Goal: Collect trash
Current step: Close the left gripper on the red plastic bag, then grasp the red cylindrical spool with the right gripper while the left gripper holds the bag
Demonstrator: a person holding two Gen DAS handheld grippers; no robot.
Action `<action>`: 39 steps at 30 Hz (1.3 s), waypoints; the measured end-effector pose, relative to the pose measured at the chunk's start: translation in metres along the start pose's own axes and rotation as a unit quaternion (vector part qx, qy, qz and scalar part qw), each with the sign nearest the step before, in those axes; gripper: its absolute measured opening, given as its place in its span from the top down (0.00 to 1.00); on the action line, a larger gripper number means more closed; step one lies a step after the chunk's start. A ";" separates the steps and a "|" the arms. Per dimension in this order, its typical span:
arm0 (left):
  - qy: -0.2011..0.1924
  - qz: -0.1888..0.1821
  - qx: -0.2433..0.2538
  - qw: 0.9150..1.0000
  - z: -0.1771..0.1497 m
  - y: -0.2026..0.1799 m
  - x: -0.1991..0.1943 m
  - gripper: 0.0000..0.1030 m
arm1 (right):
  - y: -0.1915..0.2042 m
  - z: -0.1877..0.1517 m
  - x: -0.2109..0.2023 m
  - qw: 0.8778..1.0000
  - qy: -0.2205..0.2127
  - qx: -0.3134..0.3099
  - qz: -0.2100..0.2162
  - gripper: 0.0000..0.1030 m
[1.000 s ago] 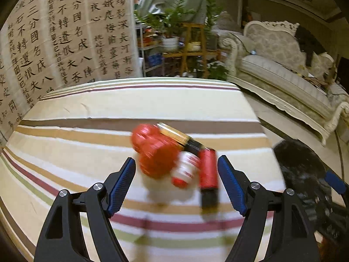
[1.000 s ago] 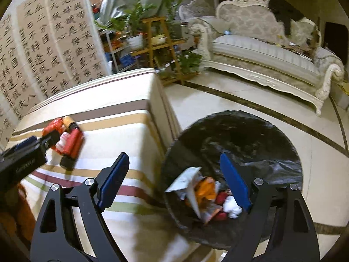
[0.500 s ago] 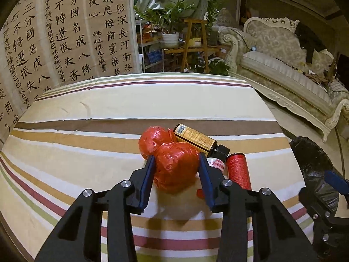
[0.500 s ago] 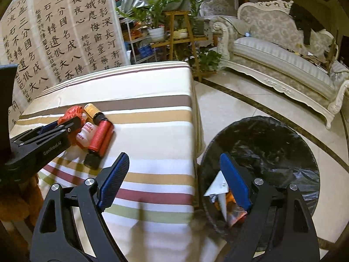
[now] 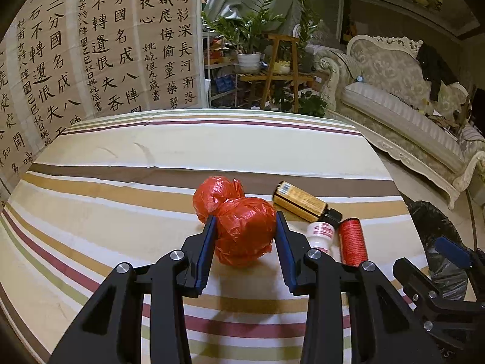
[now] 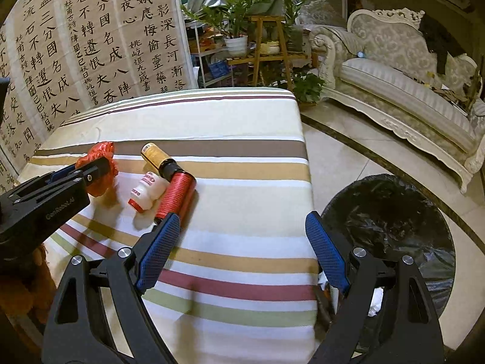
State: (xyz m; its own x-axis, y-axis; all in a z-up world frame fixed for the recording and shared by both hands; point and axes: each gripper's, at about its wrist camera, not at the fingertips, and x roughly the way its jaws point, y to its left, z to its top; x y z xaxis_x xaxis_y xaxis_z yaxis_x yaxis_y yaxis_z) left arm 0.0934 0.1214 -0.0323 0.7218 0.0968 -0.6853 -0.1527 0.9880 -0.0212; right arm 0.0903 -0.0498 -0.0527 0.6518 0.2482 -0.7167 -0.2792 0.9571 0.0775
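Observation:
My left gripper (image 5: 245,236) is shut on a crumpled red plastic bag (image 5: 239,227) on the striped tablecloth (image 5: 121,212). Right of it lie a yellow bottle with a black cap (image 5: 303,203), a small white bottle (image 5: 319,233) and a red can (image 5: 351,241). In the right wrist view the left gripper (image 6: 94,166) holds the red bag (image 6: 101,151), with the white bottle (image 6: 148,191), yellow bottle (image 6: 156,156) and red can (image 6: 175,197) beside it. My right gripper (image 6: 242,248) is open and empty above the table's right edge.
A black-lined trash bin (image 6: 391,230) stands on the floor right of the table; it also shows in the left wrist view (image 5: 436,236). A calligraphy screen (image 5: 91,45), a plant shelf (image 5: 272,69) and a sofa (image 6: 409,69) stand behind.
My left gripper moved in and closed on the red bag. My right gripper swung left from over the bin to above the table's right edge, still open.

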 end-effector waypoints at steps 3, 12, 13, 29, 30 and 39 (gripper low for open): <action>-0.001 0.001 -0.004 1.000 0.001 0.006 -0.001 0.63 | 0.006 0.002 0.002 1.000 0.000 -0.004 0.000 0.19; -0.007 0.009 -0.013 1.000 -0.001 0.023 -0.007 0.63 | 0.026 0.007 0.011 1.000 0.004 -0.017 0.002 0.19; -0.007 0.010 -0.014 1.000 -0.001 0.025 -0.007 0.63 | 0.028 0.008 0.012 1.000 0.004 -0.018 0.003 0.19; 0.003 0.016 -0.024 1.000 -0.015 0.043 -0.013 0.63 | 0.053 0.016 0.040 0.999 0.027 -0.036 0.000 0.50; 0.005 0.016 -0.024 1.000 -0.016 0.044 -0.013 0.63 | 0.055 0.015 0.040 0.999 0.030 -0.037 0.001 0.52; 0.014 0.010 -0.025 1.000 -0.023 0.042 -0.015 0.63 | 0.056 0.010 0.040 0.998 0.042 -0.042 0.015 0.77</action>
State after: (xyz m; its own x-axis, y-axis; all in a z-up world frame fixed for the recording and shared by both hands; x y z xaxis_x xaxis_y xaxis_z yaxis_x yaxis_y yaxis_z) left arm 0.0609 0.1584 -0.0397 0.6990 0.1132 -0.7061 -0.2014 0.9786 -0.0425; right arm 0.1074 0.0154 -0.0701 0.5821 0.2601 -0.7704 -0.3588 0.9324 0.0437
